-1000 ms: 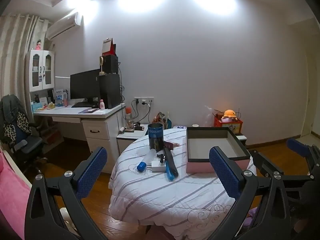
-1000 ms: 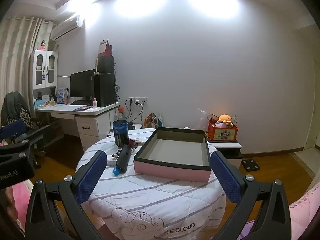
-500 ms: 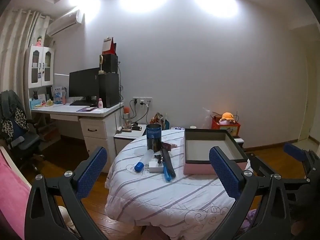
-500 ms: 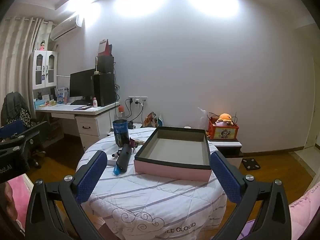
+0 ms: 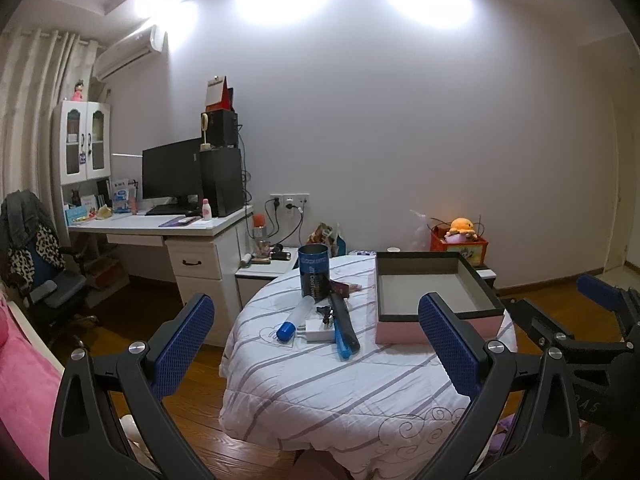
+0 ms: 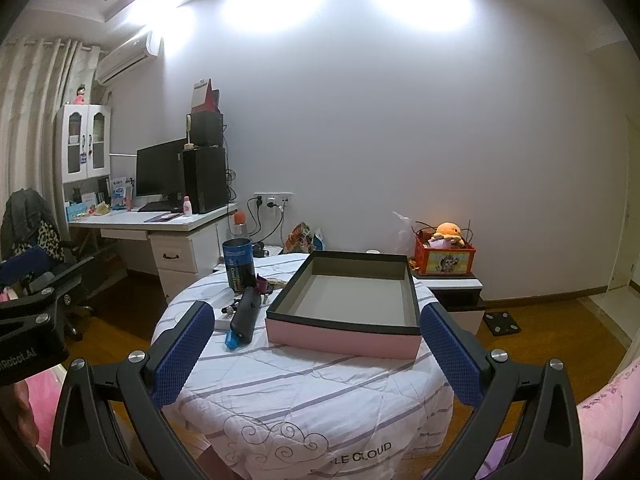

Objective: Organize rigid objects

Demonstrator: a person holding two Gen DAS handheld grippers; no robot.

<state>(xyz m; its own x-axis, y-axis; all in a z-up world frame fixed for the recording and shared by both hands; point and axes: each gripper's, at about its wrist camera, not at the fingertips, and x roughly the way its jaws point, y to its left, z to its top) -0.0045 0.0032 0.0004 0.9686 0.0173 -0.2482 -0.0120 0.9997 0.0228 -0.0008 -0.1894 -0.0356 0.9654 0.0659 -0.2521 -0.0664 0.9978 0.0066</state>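
Observation:
A round table [image 5: 360,384] [image 6: 304,396] under a white striped cloth carries a pink box [image 5: 436,300] [image 6: 348,300] with a black rim, its inside bare. Left of the box stand a dark blue tin [image 5: 314,276] [image 6: 239,265], a black and blue folded umbrella [image 5: 344,328] [image 6: 245,316], a clear tube with a blue cap [image 5: 294,320], a white adapter [image 5: 318,327] and small dark clips. My left gripper [image 5: 316,344] and right gripper [image 6: 312,354] hang open, short of the table, holding nothing.
A white desk [image 5: 160,228] with a monitor and a black computer tower stands at the left, an office chair [image 5: 44,280] beside it. A low cabinet with a red toy box [image 6: 444,258] stands behind the table. Pink bedding [image 5: 20,396] flanks the wood floor.
The left wrist view has shifted slightly, so the table sits a little more to the left and lower. The right wrist view is nearly unchanged. Both grippers stay open.

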